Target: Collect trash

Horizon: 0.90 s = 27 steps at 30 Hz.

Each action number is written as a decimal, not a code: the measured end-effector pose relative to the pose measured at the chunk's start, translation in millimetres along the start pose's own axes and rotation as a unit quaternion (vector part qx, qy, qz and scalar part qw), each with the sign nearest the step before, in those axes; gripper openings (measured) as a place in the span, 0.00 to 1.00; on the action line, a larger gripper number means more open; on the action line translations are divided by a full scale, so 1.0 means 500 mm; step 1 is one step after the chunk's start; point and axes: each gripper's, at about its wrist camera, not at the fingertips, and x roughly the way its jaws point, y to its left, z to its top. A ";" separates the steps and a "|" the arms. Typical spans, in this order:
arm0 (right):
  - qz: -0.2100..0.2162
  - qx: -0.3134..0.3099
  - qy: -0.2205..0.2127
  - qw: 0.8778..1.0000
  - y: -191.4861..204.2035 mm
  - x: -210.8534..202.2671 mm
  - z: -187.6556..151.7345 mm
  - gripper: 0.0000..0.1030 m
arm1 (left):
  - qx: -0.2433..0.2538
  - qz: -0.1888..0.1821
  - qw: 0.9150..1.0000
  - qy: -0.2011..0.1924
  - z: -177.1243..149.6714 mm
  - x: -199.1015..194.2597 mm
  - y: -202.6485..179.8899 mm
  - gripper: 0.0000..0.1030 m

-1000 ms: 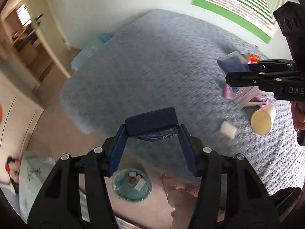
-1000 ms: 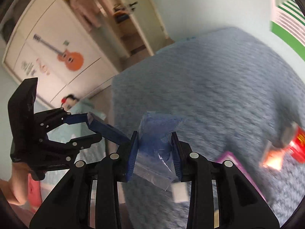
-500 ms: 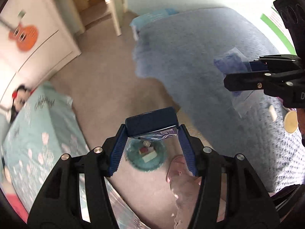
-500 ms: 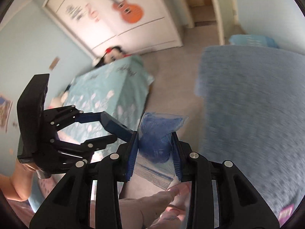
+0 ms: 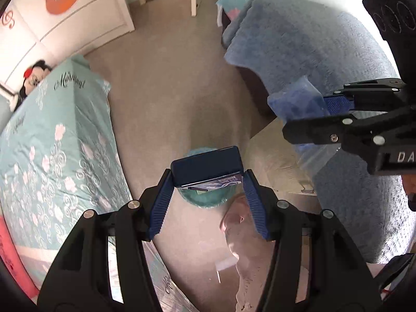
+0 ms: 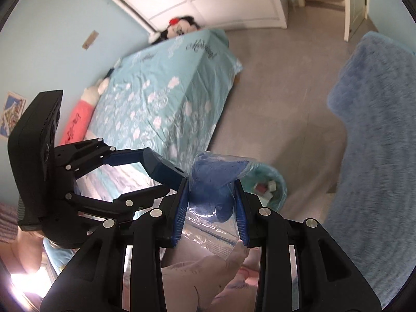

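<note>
Bedroom, grey floor between a floral teal bed [image 6: 166, 98] and a blue blanket [image 5: 325, 59]. Left gripper [image 5: 208, 182] clamps a dark blue box [image 5: 206, 166]; right gripper [image 6: 212, 197] pinches a blue plastic bag [image 6: 215, 174]. Both hover over the teal bin [image 6: 270, 182]. Risk: the light bag drifts or clings on release; the box clips the rim.

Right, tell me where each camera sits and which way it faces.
Left wrist: on the left gripper, facing steeply down at the floor and teal bin; its fingers clamp a dark blue box; a bare foot shows.
Right wrist: on the right gripper, angled down toward the teal bed; its fingers clamp a plastic bag.
Shared: bin, both beds, each other's gripper.
</note>
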 end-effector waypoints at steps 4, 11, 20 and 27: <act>-0.004 0.006 0.023 1.000 -0.005 0.044 -0.001 0.33 | -0.009 -0.003 1.000 0.019 -0.018 0.034 0.006 0.51; -0.016 0.012 0.053 0.998 -0.016 0.116 0.000 0.33 | -0.004 -0.011 0.999 0.035 -0.039 0.090 0.005 0.51; -0.034 0.021 0.093 0.995 -0.033 0.195 -0.002 0.33 | -0.013 -0.021 0.998 0.059 -0.042 0.153 0.024 0.51; -0.041 0.025 0.107 0.993 -0.048 0.236 0.002 0.33 | -0.008 -0.027 0.997 0.066 -0.041 0.193 0.027 0.51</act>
